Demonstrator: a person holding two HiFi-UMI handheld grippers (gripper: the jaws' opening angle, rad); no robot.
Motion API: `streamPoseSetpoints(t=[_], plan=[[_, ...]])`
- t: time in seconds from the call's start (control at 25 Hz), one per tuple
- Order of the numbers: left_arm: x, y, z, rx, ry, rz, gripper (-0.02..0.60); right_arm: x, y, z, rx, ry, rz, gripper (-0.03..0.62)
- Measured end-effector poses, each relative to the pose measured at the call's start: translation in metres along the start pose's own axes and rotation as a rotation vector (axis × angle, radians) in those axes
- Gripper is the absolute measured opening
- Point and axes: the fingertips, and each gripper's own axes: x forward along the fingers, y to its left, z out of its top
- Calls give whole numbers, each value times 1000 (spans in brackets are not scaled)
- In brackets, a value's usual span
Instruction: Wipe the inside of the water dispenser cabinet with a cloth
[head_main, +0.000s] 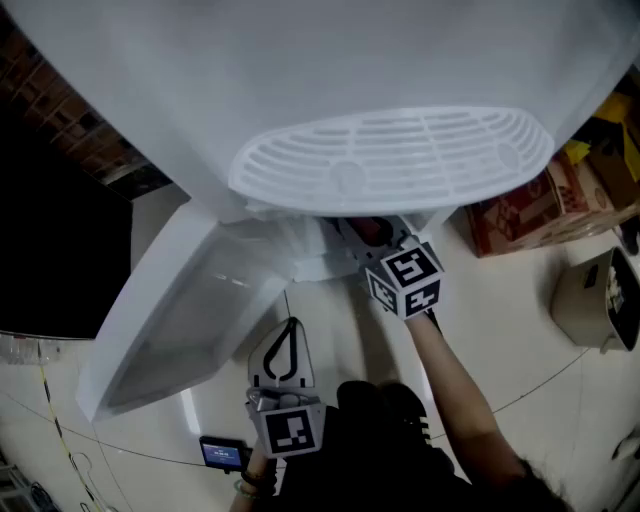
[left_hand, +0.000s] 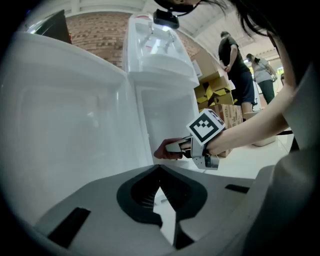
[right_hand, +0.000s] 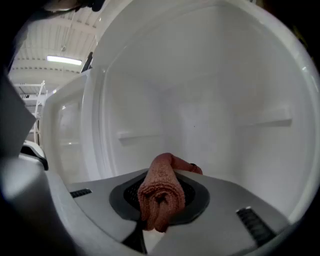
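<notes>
The white water dispenser (head_main: 390, 160) stands below me with its cabinet door (head_main: 190, 320) swung open to the left. My right gripper (head_main: 365, 232) reaches into the cabinet (right_hand: 210, 110), shut on a rolled reddish cloth (right_hand: 161, 192) that bulges out between its jaws. The left gripper view shows that cloth (left_hand: 161, 150) at the cabinet opening (left_hand: 165, 115), just inside the front edge. My left gripper (head_main: 290, 328) hangs back outside, in front of the open door, with its jaws together and nothing between them (left_hand: 160, 169).
Narrow shelf ledges (right_hand: 137, 136) run along the cabinet's inner walls. Cardboard boxes (head_main: 530, 205) and a beige container (head_main: 590, 300) stand to the right of the dispenser. A small lit screen (head_main: 222, 453) lies on the floor. Two people (left_hand: 235, 65) stand far behind.
</notes>
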Motion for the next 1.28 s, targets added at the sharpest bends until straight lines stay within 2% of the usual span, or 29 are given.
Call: streamPoseSetpoints(t=[0.08,0.2,0.36,0.44,0.56,0.68,1.04,1.12,1.28], plan=[[3,5,0,-14,-5,4,3,13,-3,2,-37,10,8,81],[2,16,-6,-61,12,20,3,34,-2,-1,-38,24,30,80],[-7,29,-14,-98,23,56,3,53,5,-15,-71,86,46,77],[-13,32,-20,-114,37,67,3,52,-7,-18,-84,110,-8,77],[-17,37,-25,-145,52,79,3,36,-44,-18,-32,128,-155,77],[-15,37,-24,-149,44,79,3,16,-74,-18,-35,153,-266,77],[-13,29,-19,-149,31,57,3,-11,-103,-22,-12,181,-426,77],[-13,31,-20,-150,29,63,3,-9,-94,-17,8,151,-396,77],[-11,31,-21,-154,32,67,3,4,-20,8,5,52,-176,77]])
